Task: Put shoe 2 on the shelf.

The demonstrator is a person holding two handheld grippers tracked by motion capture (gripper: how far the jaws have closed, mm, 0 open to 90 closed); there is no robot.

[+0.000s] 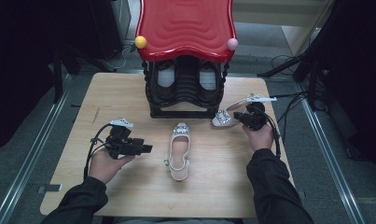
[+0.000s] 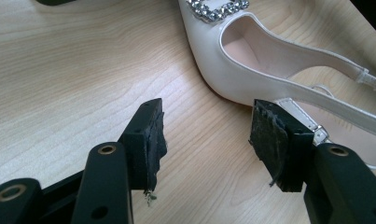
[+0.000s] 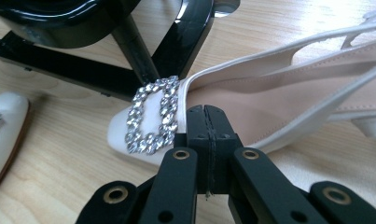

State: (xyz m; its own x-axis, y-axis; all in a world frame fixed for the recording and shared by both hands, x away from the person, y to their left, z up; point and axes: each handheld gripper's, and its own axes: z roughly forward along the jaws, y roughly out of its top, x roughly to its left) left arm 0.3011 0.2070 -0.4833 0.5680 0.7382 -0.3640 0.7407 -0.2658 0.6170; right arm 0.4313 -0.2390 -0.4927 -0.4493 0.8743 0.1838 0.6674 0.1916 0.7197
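Observation:
A white slingback shoe (image 1: 178, 154) with a rhinestone buckle lies in the middle of the wooden table (image 1: 129, 93), toe pointing away from me. My left gripper (image 1: 148, 148) is open just left of it; in the left gripper view the left gripper (image 2: 206, 140) holds nothing and this shoe (image 2: 251, 70) lies just beyond the right pad. The matching second shoe (image 1: 223, 119) lies by the rack's right foot. My right gripper (image 1: 239, 116) is shut at its side. In the right gripper view the right gripper (image 3: 206, 112) has its closed tips in front of that shoe (image 3: 279, 88), beside its buckle (image 3: 150, 116), with nothing seen between the pads.
A black shoe rack (image 1: 185, 88) with a glossy red top (image 1: 185, 25) stands at the table's far middle, with dark shoes on its shelves. Its foot (image 3: 129, 56) is right behind the second shoe. Black stands and cables (image 1: 288, 93) surround the table.

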